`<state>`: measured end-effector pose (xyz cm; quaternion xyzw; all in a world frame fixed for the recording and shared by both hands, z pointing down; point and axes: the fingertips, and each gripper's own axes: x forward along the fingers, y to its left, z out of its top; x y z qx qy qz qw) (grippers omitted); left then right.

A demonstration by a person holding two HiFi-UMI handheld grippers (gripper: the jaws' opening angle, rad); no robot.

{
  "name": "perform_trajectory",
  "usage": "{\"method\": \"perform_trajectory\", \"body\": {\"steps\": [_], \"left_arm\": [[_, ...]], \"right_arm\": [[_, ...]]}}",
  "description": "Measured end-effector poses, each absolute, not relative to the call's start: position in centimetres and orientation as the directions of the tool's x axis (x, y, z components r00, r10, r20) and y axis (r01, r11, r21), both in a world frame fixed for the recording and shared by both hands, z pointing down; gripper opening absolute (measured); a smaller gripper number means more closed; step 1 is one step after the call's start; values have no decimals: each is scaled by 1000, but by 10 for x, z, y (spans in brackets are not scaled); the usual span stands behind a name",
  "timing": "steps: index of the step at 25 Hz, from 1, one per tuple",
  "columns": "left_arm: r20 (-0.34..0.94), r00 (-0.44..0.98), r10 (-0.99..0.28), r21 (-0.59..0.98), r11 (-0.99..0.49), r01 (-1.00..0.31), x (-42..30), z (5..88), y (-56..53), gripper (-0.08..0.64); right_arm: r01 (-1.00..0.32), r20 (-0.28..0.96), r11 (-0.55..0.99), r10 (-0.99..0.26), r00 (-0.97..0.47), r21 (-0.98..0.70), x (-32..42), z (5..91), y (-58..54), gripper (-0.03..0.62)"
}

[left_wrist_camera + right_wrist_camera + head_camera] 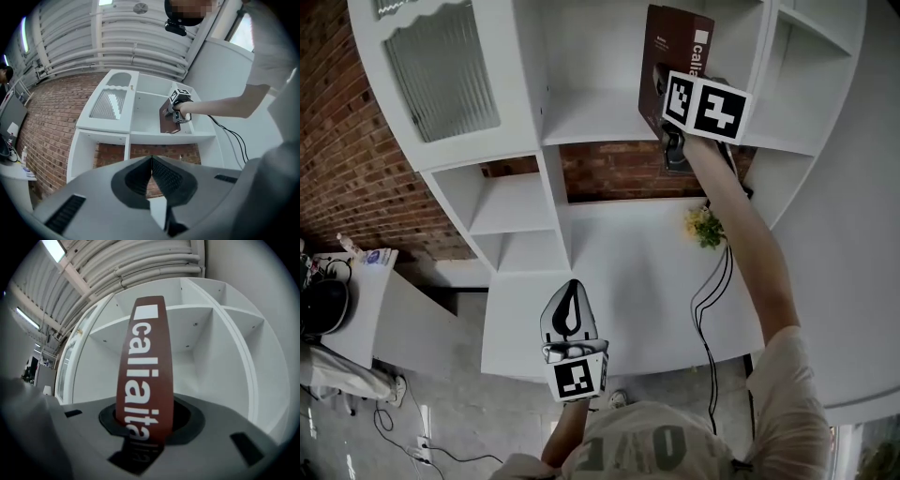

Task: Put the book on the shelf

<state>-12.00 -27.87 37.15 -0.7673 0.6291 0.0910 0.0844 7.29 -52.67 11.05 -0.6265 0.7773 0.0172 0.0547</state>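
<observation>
White shelf unit [600, 117] against a brick wall [347, 159]. My right gripper [147, 420] is clamped on the dark red book [145, 357], which stands upright inside the unit's upper middle compartment, near its right divider. My left gripper [151, 161], jaws together and empty, hangs low in front of the unit.

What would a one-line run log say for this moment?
right gripper: shut on book, upright at shelf | left gripper: shut, empty
</observation>
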Motion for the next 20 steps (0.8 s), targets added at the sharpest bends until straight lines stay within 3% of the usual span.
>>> {"method": "perform_trajectory", "body": {"steps": [4, 20], "left_arm": [[-237, 180, -955, -12, -182, -983, -124, 375, -278, 14], [-167, 155, -974, -40, -150, -988, -140, 406, -296, 14]], "right_arm": [[-979, -58, 197, -979, -194, -47, 73, 112, -549, 152], [-988, -101, 153, -983, -150, -15, 60, 109, -610, 152]]}}
